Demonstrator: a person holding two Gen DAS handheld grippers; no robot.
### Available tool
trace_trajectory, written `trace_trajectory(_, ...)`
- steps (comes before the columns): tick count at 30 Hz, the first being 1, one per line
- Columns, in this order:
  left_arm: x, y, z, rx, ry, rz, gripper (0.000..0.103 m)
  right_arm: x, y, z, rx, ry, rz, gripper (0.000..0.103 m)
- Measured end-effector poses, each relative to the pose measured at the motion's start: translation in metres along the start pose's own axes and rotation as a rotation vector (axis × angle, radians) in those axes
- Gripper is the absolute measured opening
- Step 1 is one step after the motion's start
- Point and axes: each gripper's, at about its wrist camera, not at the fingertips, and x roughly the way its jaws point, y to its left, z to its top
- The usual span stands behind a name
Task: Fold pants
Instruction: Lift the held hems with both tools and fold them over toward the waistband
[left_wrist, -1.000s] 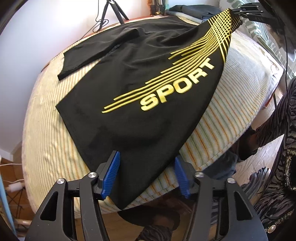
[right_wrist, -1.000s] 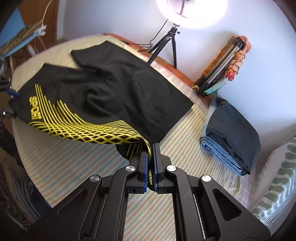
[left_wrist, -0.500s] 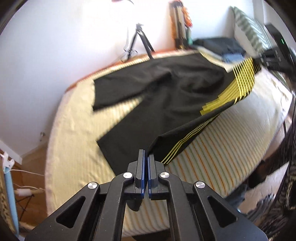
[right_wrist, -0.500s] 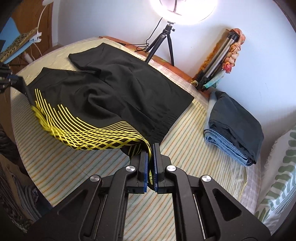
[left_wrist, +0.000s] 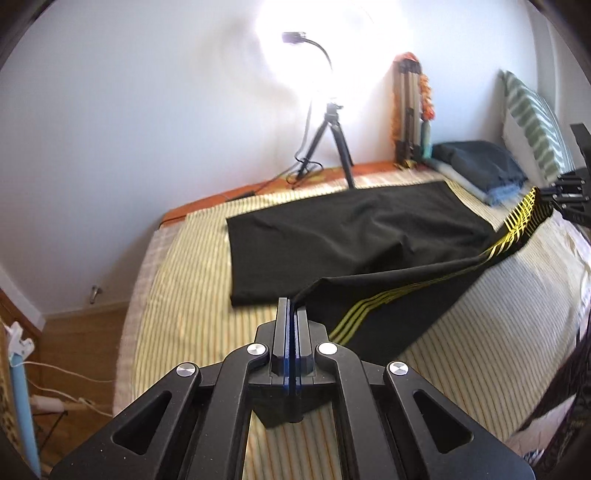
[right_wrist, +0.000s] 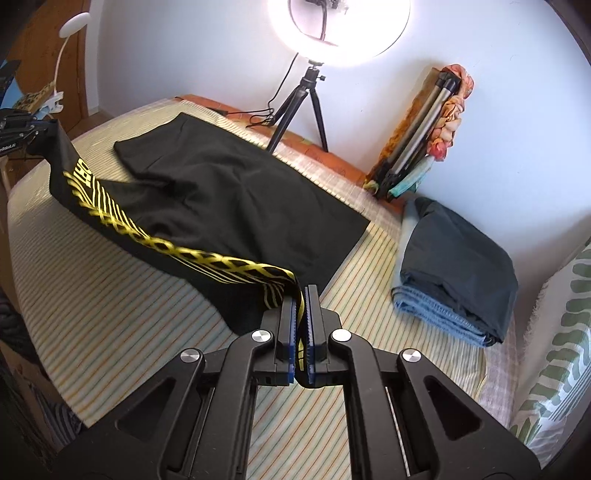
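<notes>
Black pants with yellow stripes (left_wrist: 354, 236) (right_wrist: 229, 199) lie on a striped bed. My left gripper (left_wrist: 291, 306) is shut on the hem end of the near leg. My right gripper (right_wrist: 301, 295) is shut on the yellow-striped waist end of the same leg. The near leg hangs lifted between the two grippers, above the leg that lies flat. The right gripper shows at the right edge of the left wrist view (left_wrist: 565, 195); the left gripper shows at the left edge of the right wrist view (right_wrist: 22, 125).
A stack of folded clothes (right_wrist: 458, 266) (left_wrist: 480, 166) sits by a green-patterned pillow (right_wrist: 554, 350) at the bed's head. A ring light on a tripod (right_wrist: 314, 92) (left_wrist: 328, 140) stands at the wall. A folded tripod with orange cloth (right_wrist: 424, 133) leans there. The wooden floor (left_wrist: 74, 354) lies left.
My left gripper closed on the hem end and lifted it. Both grippers carried the near leg up and toward the far side of the bed.
</notes>
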Motion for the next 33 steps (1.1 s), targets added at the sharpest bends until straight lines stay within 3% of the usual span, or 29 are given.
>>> trace_trajectory(14,0.061,0.028,0.061,0.031,-0.044,0.039,0.0,0.056,-0.034,0.061,-0.009,0.017,-0.033,0.004)
trace_trajectory(24,0.148,0.03,0.098,0.093,0.017,0.062,0.0,0.14,-0.064,0.092,-0.021,0.106,-0.012,0.004)
trace_trajectory(33,0.222,0.039,0.106,0.063,0.114,0.052,0.0,0.216,-0.084,0.104,0.0,0.192,0.04,0.004)
